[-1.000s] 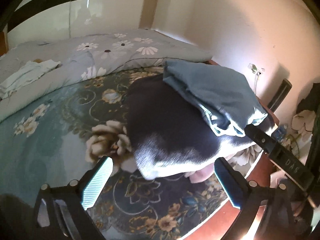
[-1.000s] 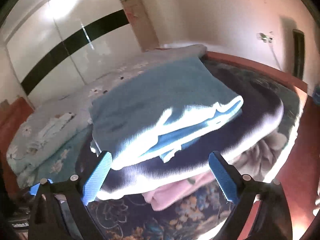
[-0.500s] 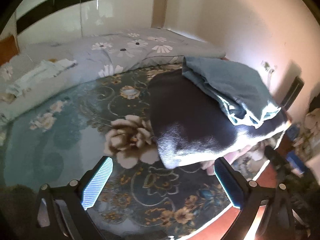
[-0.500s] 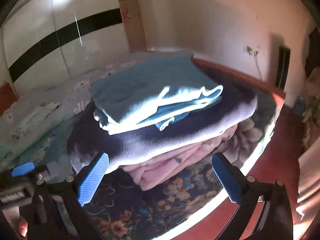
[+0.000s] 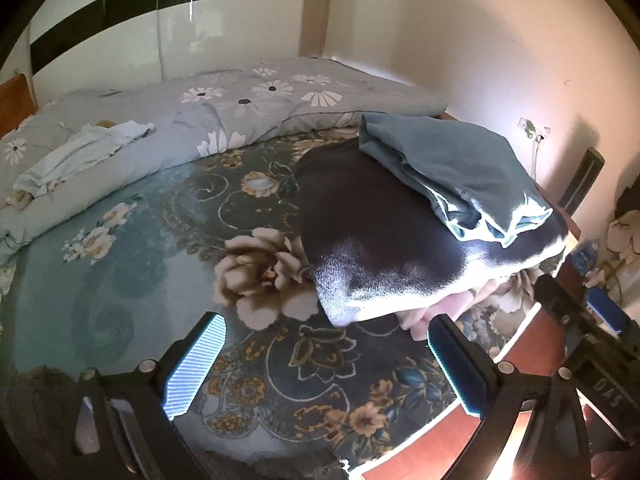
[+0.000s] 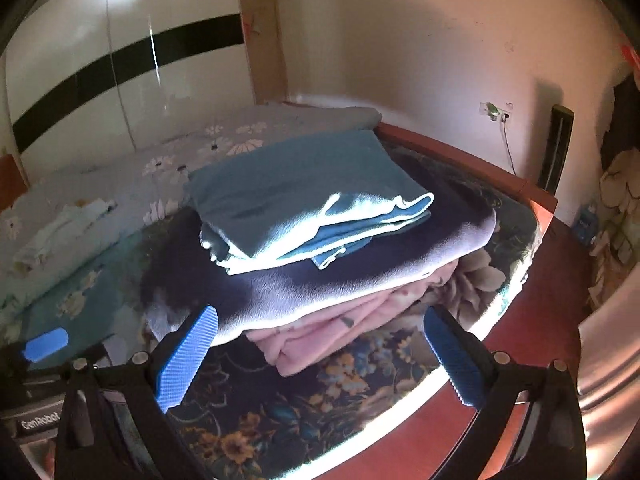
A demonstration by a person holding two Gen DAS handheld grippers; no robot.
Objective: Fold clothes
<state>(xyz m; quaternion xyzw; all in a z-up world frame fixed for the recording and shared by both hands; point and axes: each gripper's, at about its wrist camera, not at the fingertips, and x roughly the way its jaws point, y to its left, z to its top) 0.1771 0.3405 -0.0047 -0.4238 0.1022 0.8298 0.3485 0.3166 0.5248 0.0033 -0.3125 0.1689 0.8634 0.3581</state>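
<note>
A stack of folded clothes lies near the bed's corner: a teal garment (image 5: 452, 160) (image 6: 304, 196) on top, a dark navy garment (image 5: 372, 232) (image 6: 360, 268) under it, a pink garment (image 6: 332, 336) (image 5: 448, 308) at the bottom. My left gripper (image 5: 324, 364) is open and empty, over the floral bedspread (image 5: 160, 240) short of the stack. My right gripper (image 6: 320, 352) is open and empty, in front of the stack's pink edge. The right gripper's body (image 5: 592, 340) shows in the left wrist view, the left gripper's (image 6: 44, 352) in the right wrist view.
A rolled grey daisy-print quilt (image 5: 224, 120) lies across the far side of the bed with a pale garment (image 5: 80, 152) on it. The bed's red-brown wooden edge (image 6: 480, 160) borders the stack. A wall socket (image 6: 496, 110) and a wardrobe (image 6: 100, 80) stand behind.
Both grippers have drawn back from the stack, which now sits farther away and whole in view. Both stay open and empty.
</note>
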